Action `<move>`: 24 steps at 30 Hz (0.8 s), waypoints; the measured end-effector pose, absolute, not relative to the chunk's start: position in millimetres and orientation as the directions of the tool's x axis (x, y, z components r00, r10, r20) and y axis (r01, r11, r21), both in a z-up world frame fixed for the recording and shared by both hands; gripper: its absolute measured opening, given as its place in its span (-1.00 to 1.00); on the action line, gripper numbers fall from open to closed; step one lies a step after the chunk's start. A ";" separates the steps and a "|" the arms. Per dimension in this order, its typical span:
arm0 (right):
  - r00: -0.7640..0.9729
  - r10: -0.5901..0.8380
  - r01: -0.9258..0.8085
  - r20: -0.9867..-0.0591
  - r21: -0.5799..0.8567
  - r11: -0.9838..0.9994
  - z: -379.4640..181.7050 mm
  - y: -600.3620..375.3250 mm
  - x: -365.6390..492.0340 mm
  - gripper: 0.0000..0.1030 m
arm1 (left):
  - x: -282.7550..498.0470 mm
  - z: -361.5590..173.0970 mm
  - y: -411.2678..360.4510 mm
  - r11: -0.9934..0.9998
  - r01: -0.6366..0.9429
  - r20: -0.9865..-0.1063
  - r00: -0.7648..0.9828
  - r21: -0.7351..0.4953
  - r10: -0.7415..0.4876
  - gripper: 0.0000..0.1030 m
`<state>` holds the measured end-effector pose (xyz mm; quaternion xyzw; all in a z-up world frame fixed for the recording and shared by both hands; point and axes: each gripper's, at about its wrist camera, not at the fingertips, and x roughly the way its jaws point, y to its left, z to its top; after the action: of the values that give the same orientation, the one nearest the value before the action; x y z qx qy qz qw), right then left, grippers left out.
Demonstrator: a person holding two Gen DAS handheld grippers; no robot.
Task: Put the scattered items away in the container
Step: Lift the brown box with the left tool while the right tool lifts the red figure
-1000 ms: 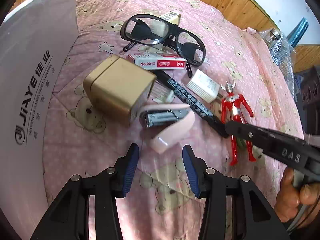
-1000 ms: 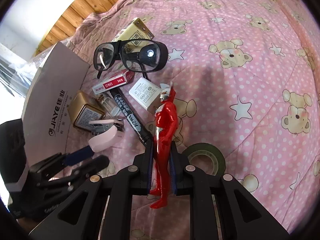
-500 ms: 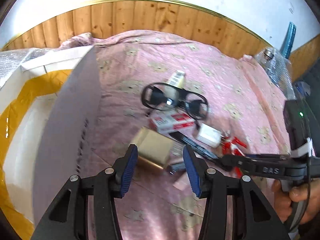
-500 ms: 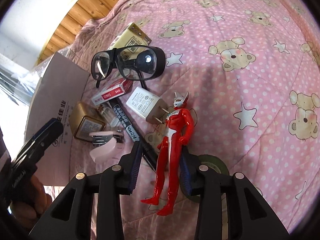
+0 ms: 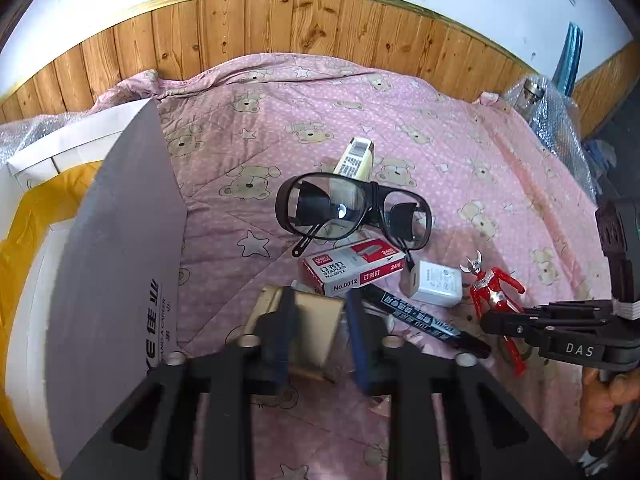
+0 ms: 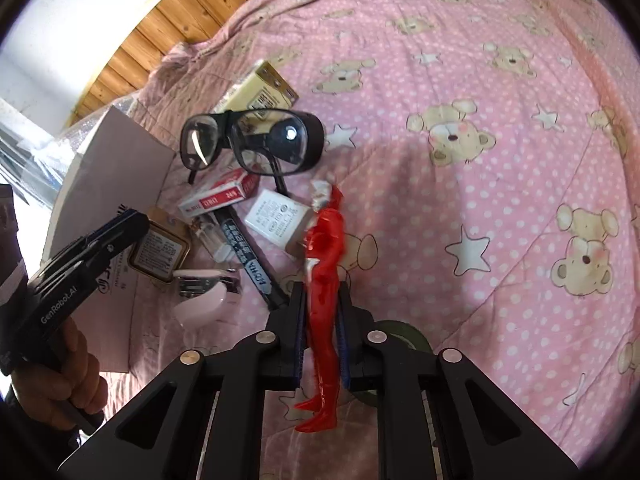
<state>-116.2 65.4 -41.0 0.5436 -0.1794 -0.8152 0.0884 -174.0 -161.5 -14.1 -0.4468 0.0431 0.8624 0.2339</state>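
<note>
My right gripper (image 6: pixel 320 320) is shut on a red toy figure (image 6: pixel 324 240), clamped at the legs, with its head pointing away. In the left wrist view the same figure (image 5: pixel 494 284) shows at the right gripper's (image 5: pixel 488 320) tip. My left gripper (image 5: pixel 320 320) hovers over a gold tin (image 5: pixel 316 320), its blurred fingers drawn close in front of it; whether they touch it is unclear. The container, a white cardboard box with a raised flap (image 5: pixel 120 240), stands at the left.
On the pink bear-print bedspread lie black-framed glasses (image 5: pixel 352 212), a red staple box (image 5: pixel 352 268), a white charger (image 5: pixel 434 282), a black marker (image 5: pixel 424 320), a cream box (image 5: pixel 356 156), a pink stapler (image 6: pixel 204 296) and a green tape roll (image 6: pixel 404 332). Wood panelling backs the bed.
The right gripper, open around the figure half a second ago, has shut on it again. The left gripper has come down over the gold tin and its fingers have narrowed.
</note>
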 end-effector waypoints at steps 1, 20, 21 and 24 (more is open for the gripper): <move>-0.399 -0.338 -0.049 -0.852 0.388 -0.920 -39.3 64.1 -117.8 -0.75 | -174.7 -13.5 -163.3 -0.889 -0.432 -0.791 -0.488 -0.149 0.369 -0.68; -0.364 -0.366 -0.058 -0.856 0.413 -0.909 -71.7 34.6 -174.1 -0.68 | -166.6 -36.6 -159.6 -0.858 -0.486 -0.808 -0.431 -0.168 0.402 0.06; -0.364 -0.368 -0.056 -0.856 0.414 -0.908 -72.6 32.5 -177.6 -0.68 | -168.5 -37.6 -163.5 -0.866 -0.460 -0.811 -0.422 -0.195 0.406 0.06; -0.374 -0.377 -0.051 -0.848 0.424 -0.904 -74.4 29.0 -184.8 -0.50 | -170.8 -39.9 -167.5 -0.875 -0.430 -0.805 -0.426 -0.222 0.413 0.07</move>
<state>-184.8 29.0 -74.4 0.5503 -0.1943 -0.8057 0.1010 -170.8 -167.5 -39.9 -0.4739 0.0090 0.8444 0.2497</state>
